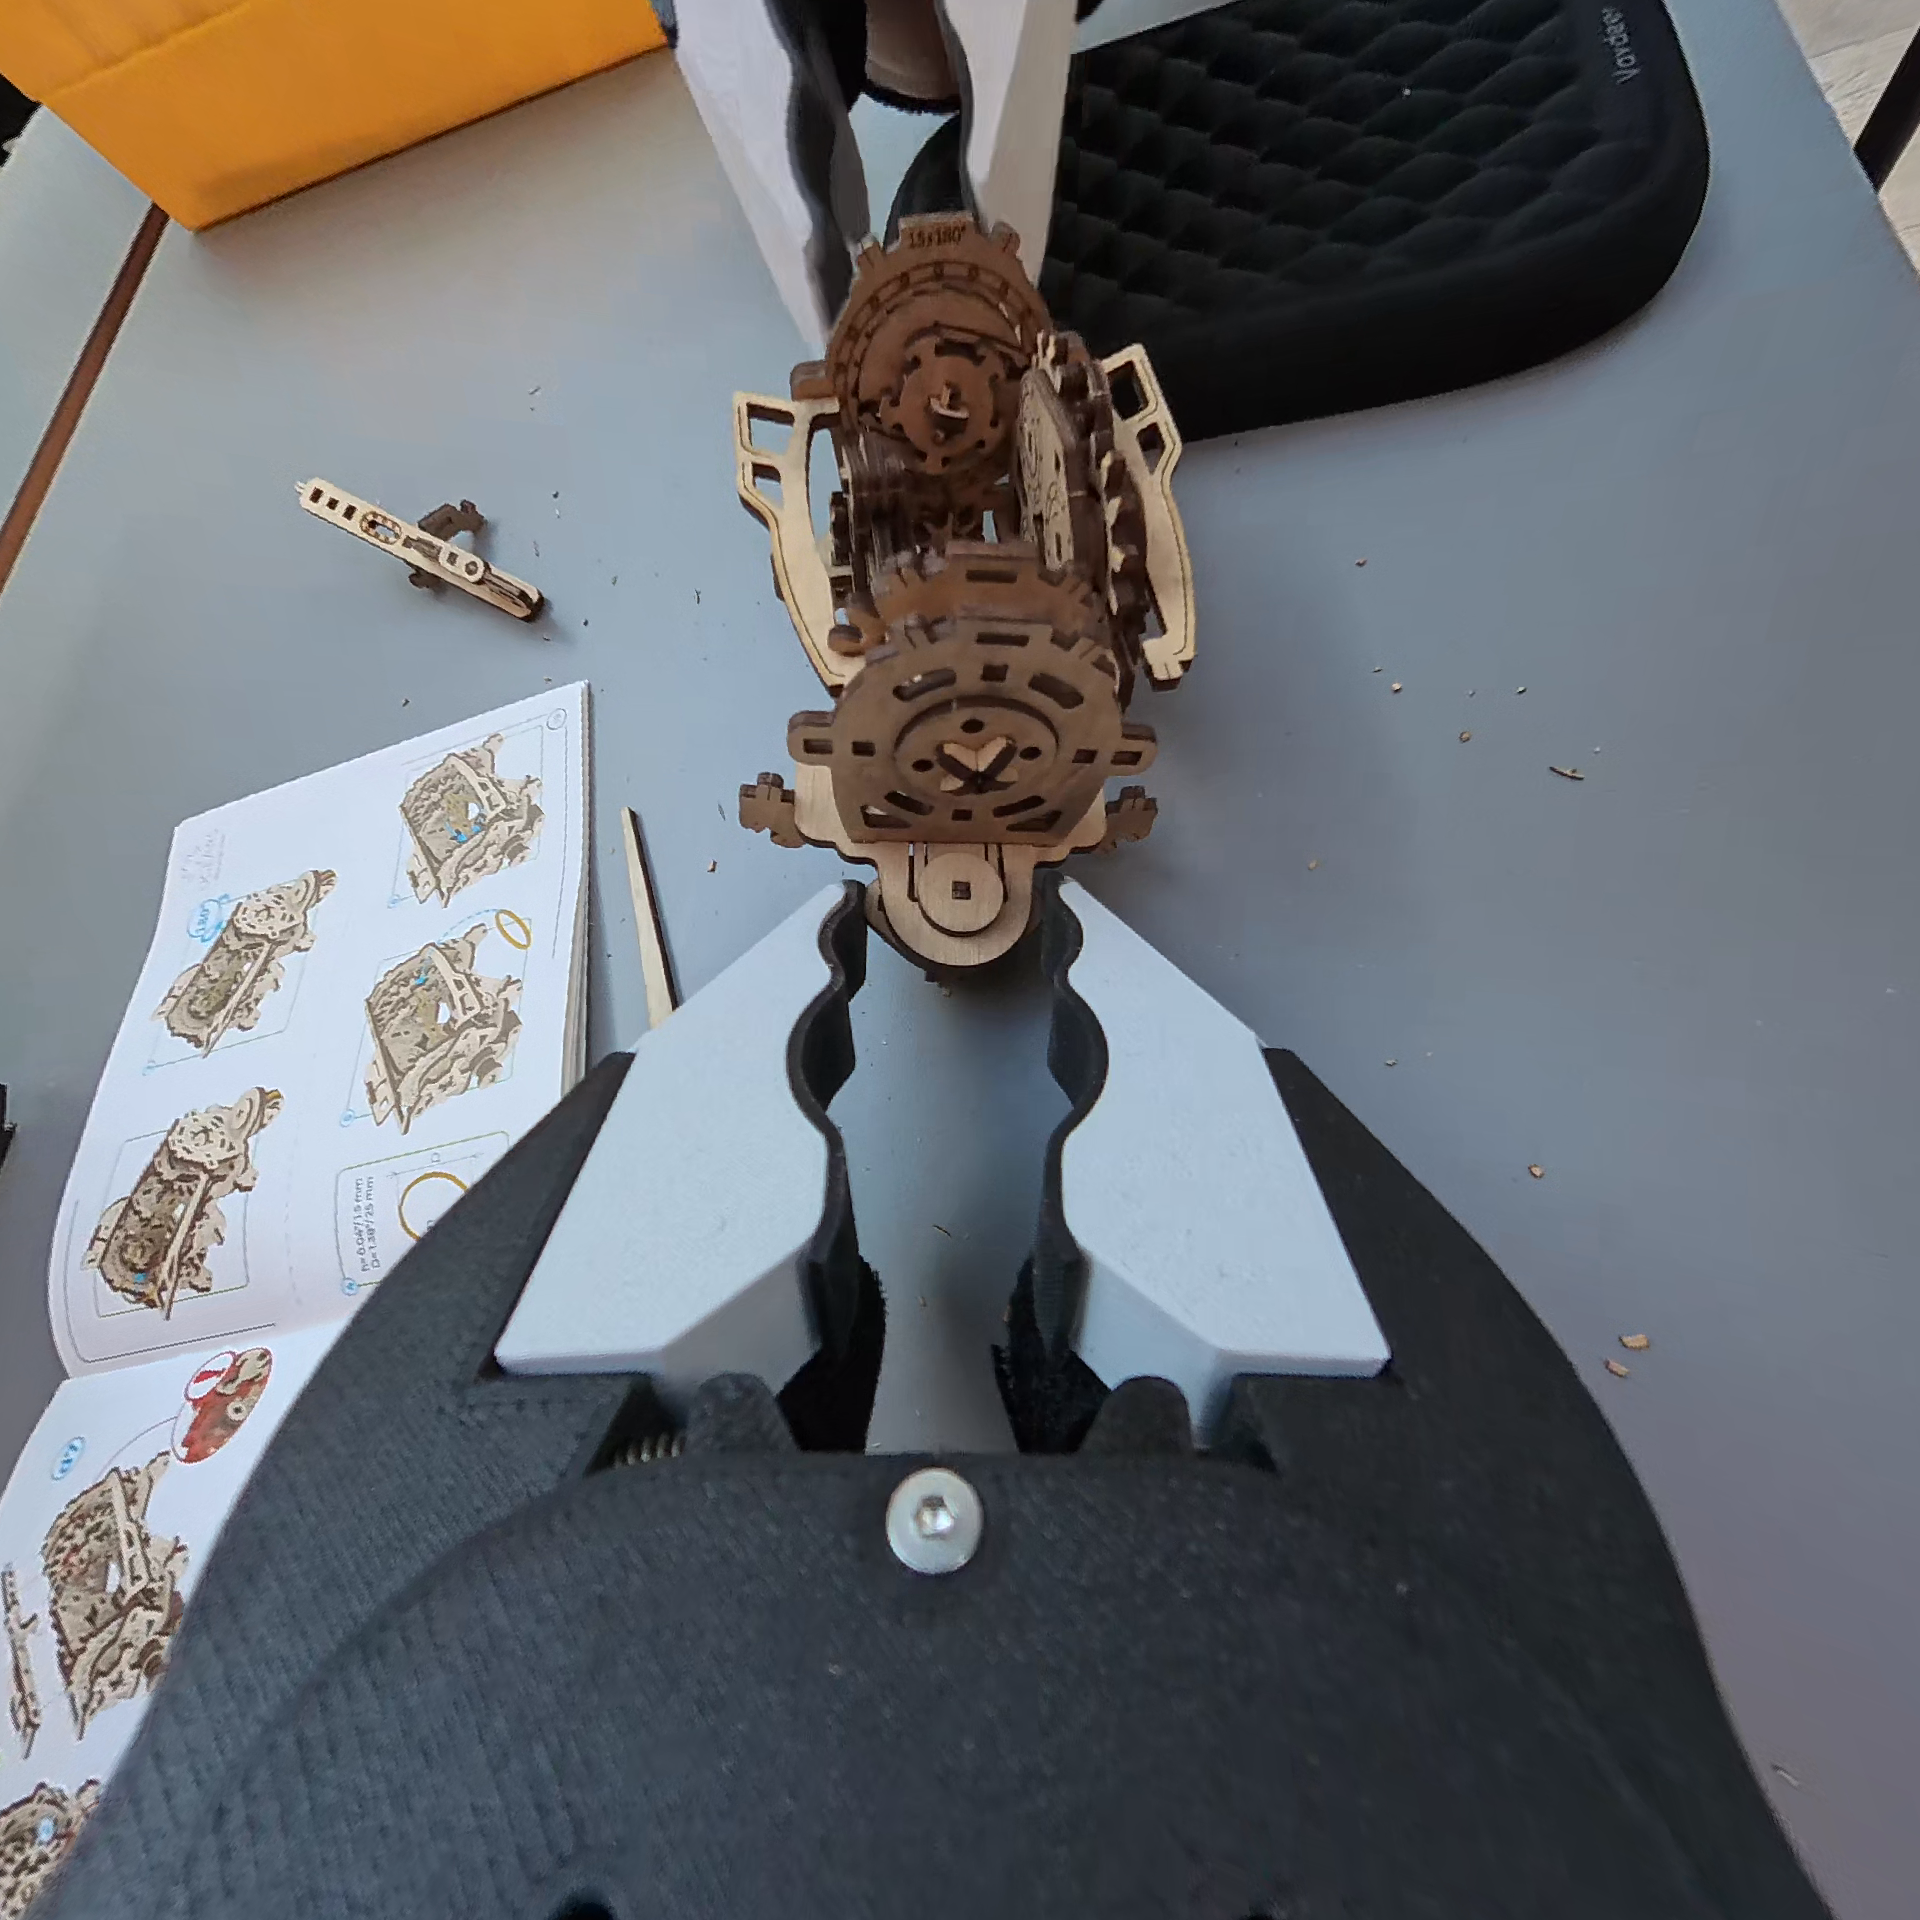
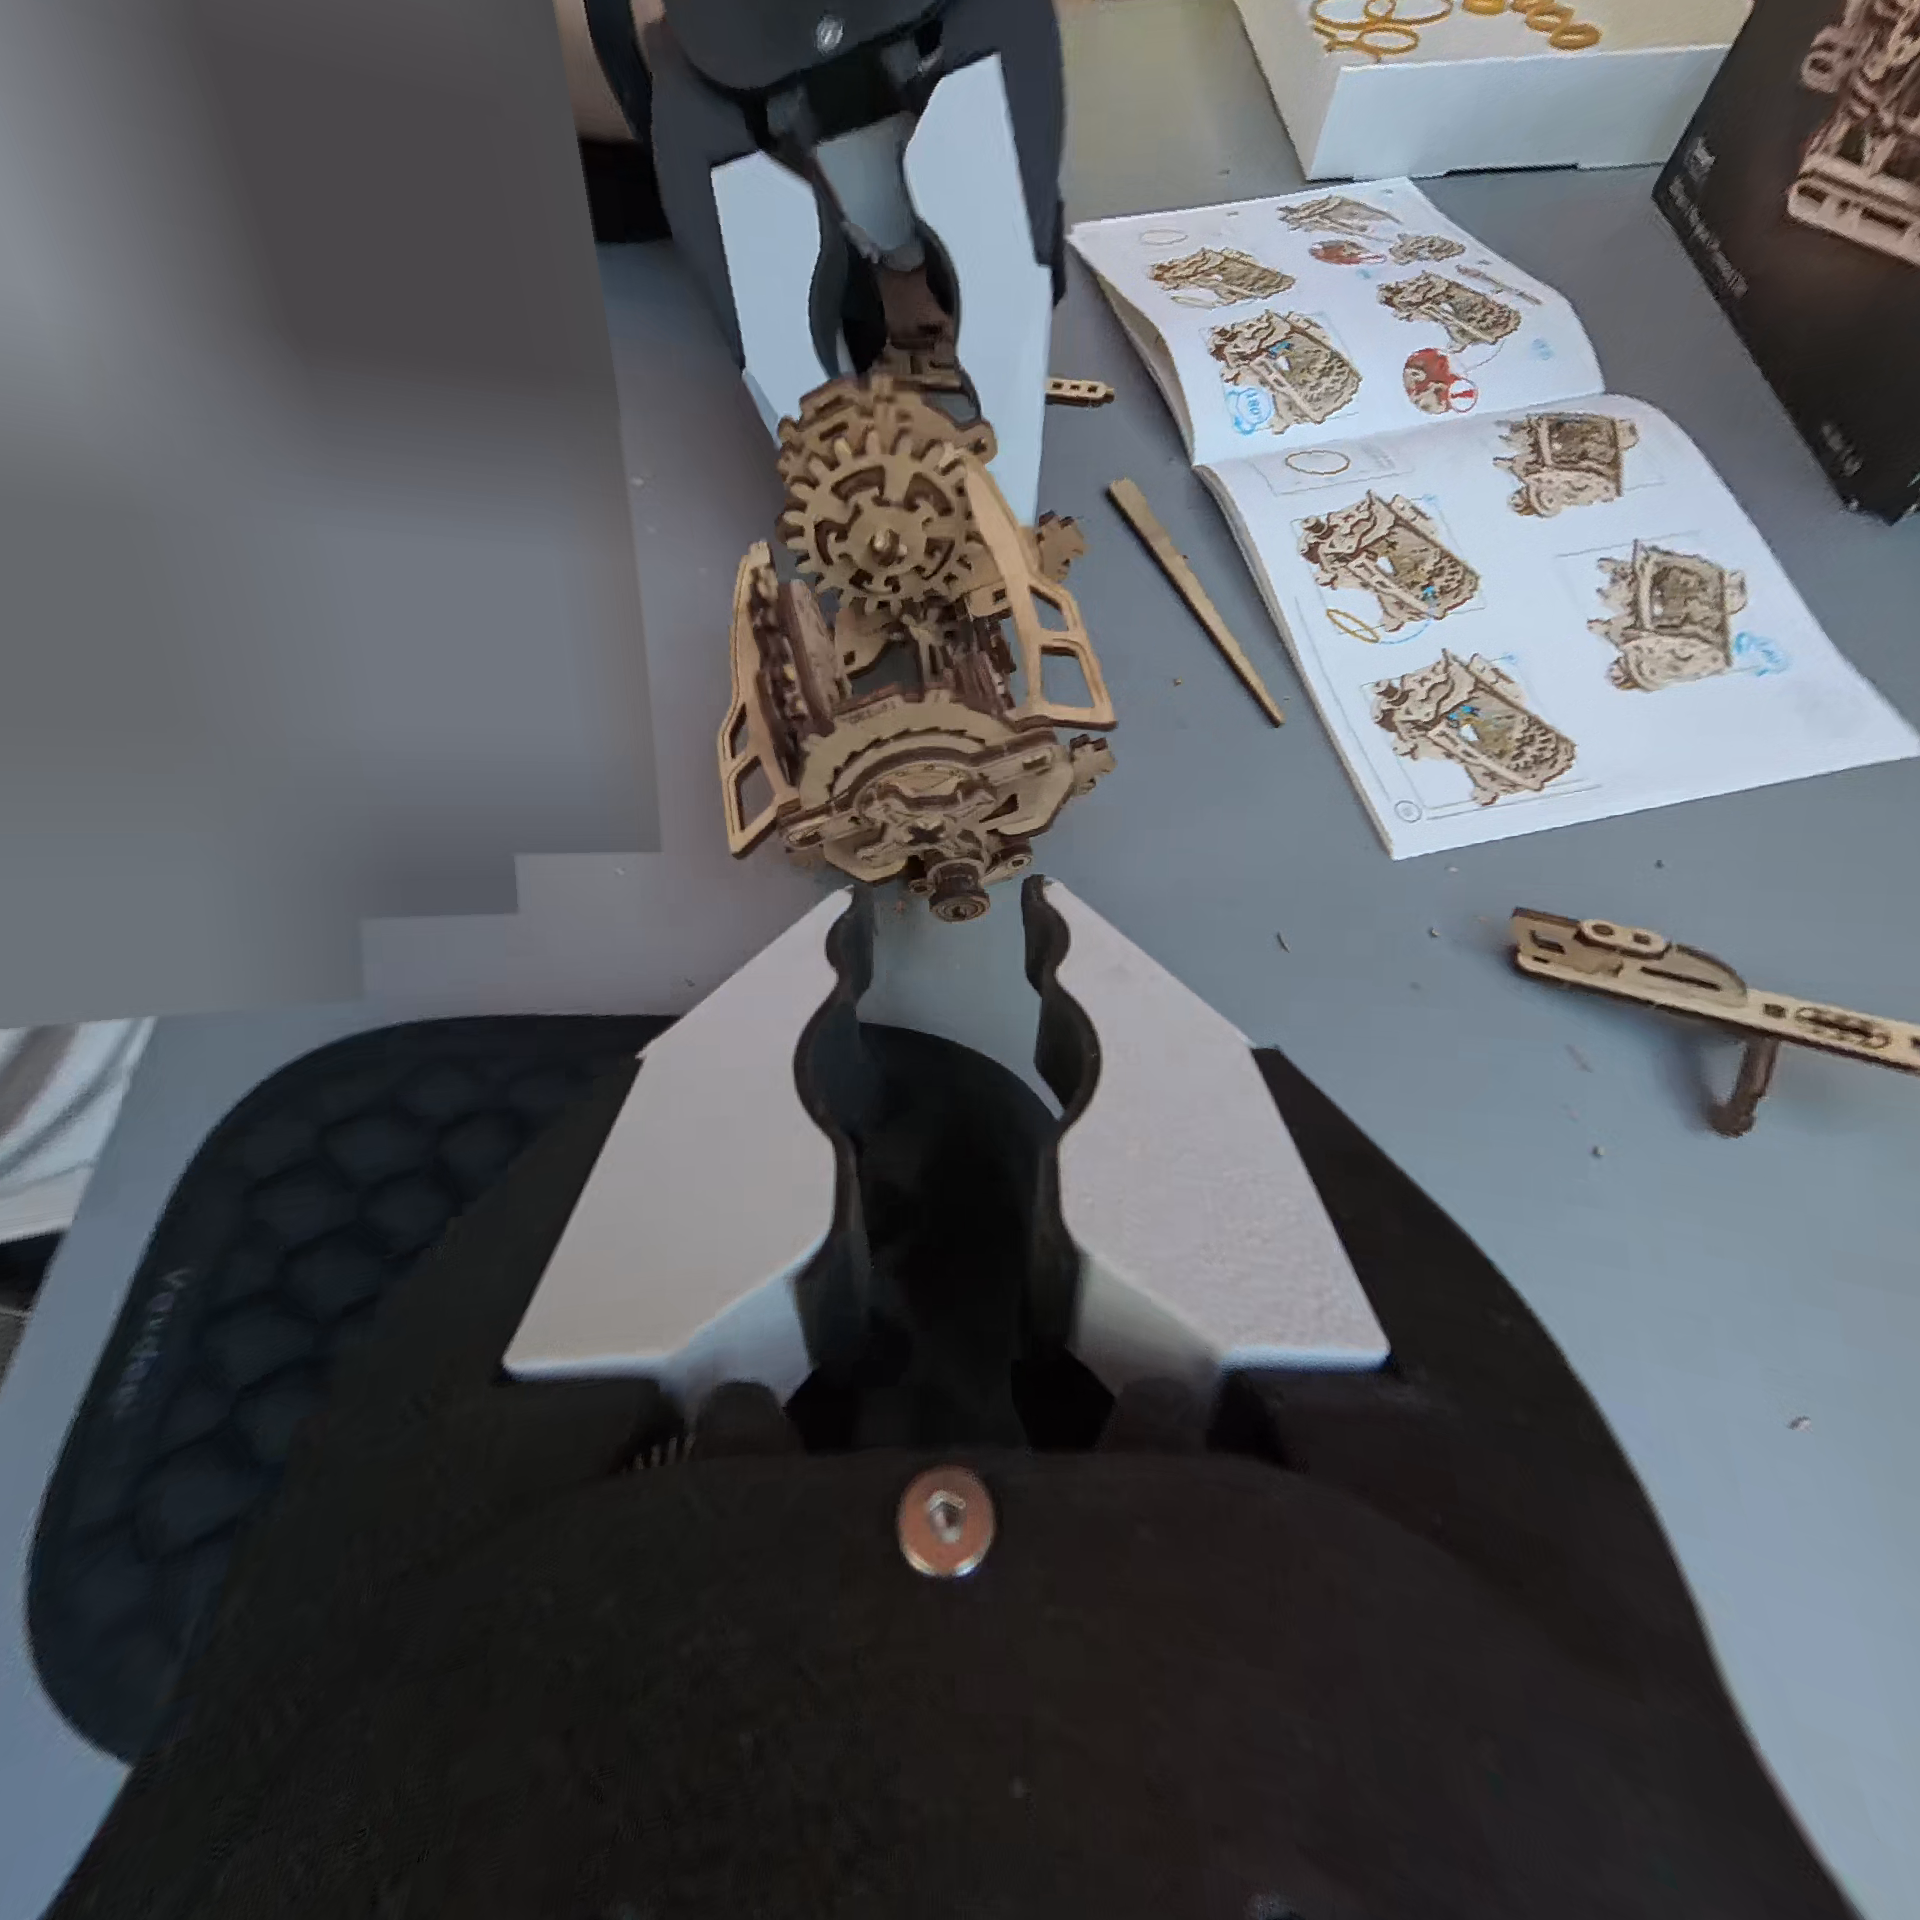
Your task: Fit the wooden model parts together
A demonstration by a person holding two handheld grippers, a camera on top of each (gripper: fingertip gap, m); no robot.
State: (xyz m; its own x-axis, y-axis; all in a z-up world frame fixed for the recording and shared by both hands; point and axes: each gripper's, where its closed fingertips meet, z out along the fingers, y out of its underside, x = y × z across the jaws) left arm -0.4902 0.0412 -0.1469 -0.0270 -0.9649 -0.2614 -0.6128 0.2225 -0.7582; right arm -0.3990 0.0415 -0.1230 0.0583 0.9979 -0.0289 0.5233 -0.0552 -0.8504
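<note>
A wooden gear model point(image 1: 966, 582) sits between my two grippers above the grey table point(image 1: 1455, 935). My left gripper point(image 1: 953, 906) is shut on the round tab at the model's near end. In the right wrist view the model point(image 2: 904, 675) shows its cogwheels, and the left gripper point(image 2: 894, 312) holds its far end. My right gripper point(image 2: 940, 902) is open, with its tips on either side of a small axle at the model's near end and gaps on both sides. It also shows at the top of the left wrist view point(image 1: 914, 208).
A loose wooden lever part point(image 1: 421, 545) point(image 2: 1704, 997) and a thin wooden stick point(image 1: 649, 925) point(image 2: 1195, 603) lie on the table. There is also an open instruction booklet point(image 1: 312, 1039) point(image 2: 1507, 520), a black cushion point(image 1: 1351, 208) point(image 2: 208, 1299), a yellow box point(image 1: 312, 94), a white box point(image 2: 1455, 104) and a dark box point(image 2: 1818, 260). About 10 cm separates my left fingertips from my right. My left gripper's tips are some 6 cm from the thin wooden stick point(image 2: 1195, 603). It turns up in the left wrist view point(image 1: 659, 980) as well.
</note>
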